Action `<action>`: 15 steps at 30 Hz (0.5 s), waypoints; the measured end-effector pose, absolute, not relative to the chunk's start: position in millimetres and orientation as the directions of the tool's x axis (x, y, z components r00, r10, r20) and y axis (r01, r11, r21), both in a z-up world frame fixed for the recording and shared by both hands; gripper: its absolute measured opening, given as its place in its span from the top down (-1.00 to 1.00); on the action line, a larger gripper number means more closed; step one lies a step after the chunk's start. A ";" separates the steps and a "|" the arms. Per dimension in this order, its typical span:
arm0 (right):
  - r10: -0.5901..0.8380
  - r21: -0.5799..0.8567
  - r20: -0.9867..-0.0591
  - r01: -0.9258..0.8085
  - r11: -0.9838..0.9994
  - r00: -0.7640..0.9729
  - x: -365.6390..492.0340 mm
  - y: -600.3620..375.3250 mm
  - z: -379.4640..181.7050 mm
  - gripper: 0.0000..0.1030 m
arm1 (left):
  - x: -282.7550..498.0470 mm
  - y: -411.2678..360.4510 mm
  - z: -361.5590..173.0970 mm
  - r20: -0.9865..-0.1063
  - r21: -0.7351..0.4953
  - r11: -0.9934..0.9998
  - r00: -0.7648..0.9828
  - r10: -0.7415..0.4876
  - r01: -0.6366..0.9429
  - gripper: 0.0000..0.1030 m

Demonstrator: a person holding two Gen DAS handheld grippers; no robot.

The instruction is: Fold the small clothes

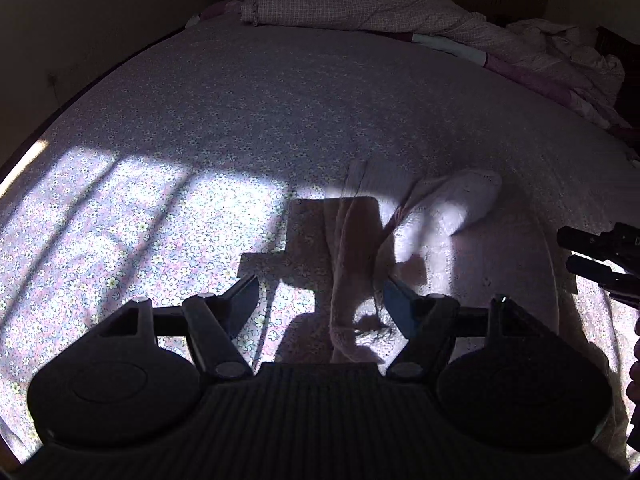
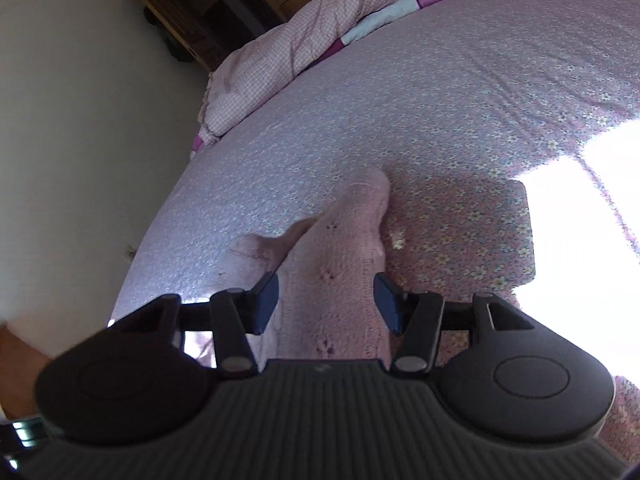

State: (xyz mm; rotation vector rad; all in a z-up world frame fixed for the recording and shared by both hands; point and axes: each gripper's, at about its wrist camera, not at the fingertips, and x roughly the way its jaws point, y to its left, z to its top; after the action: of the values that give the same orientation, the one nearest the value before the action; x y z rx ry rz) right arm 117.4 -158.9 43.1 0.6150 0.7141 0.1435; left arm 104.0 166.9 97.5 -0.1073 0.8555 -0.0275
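Note:
A small pale pink garment (image 1: 440, 208) with tiny paw prints lies crumpled on the flowered bed sheet (image 1: 240, 100), half in sunlight and half in shadow. My left gripper (image 1: 322, 300) hovers above its near end, jaws wide apart; a narrow strip of the cloth runs under them and neither pad presses on it. The right gripper (image 1: 576, 252) pokes in at the right edge of the left wrist view. In the right wrist view the garment (image 2: 340, 248) stretches away between the right gripper's (image 2: 326, 300) open blue pads (image 2: 268, 300), which flank it without squeezing.
A pink checked quilt (image 1: 340, 4) is bunched along the far side of the bed (image 2: 280, 52). A pale wall (image 2: 80, 120) and wooden furniture (image 2: 192, 4) stand beyond the bed's left edge. Bright sun falls on the sheet (image 2: 592, 200) at the right.

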 end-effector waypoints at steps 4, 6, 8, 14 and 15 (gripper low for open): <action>0.324 0.598 -0.598 0.139 0.789 0.733 127.5 -171.7 29.3 -0.09 | 128.2 149.9 94.6 -0.754 -0.124 0.992 0.647 -0.113 0.029 -0.46; 0.310 0.593 -0.606 0.156 0.790 0.732 130.4 -175.0 25.9 -0.09 | 138.9 141.6 92.5 -0.753 -0.130 0.990 0.644 -0.134 0.054 -0.46; 0.272 0.558 -0.633 0.185 0.809 0.724 134.5 -176.6 23.2 -0.09 | 149.8 133.6 88.7 -0.754 -0.141 0.987 0.638 -0.156 0.076 -0.46; 0.215 0.481 -0.691 0.217 0.850 0.690 148.1 -175.6 16.5 -0.09 | 178.4 108.5 71.5 -0.747 -0.116 0.984 0.641 -0.175 0.135 -0.46; 0.211 0.468 -0.696 0.211 0.858 0.687 149.4 -174.5 15.7 -0.09 | 181.6 105.8 68.9 -0.748 -0.109 0.985 0.641 -0.171 0.136 -0.46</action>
State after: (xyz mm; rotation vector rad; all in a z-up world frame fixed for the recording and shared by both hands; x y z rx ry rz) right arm 149.4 -174.5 15.7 0.5553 0.8250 -0.0001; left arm 181.6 105.8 69.0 -0.0440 0.8570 -0.1750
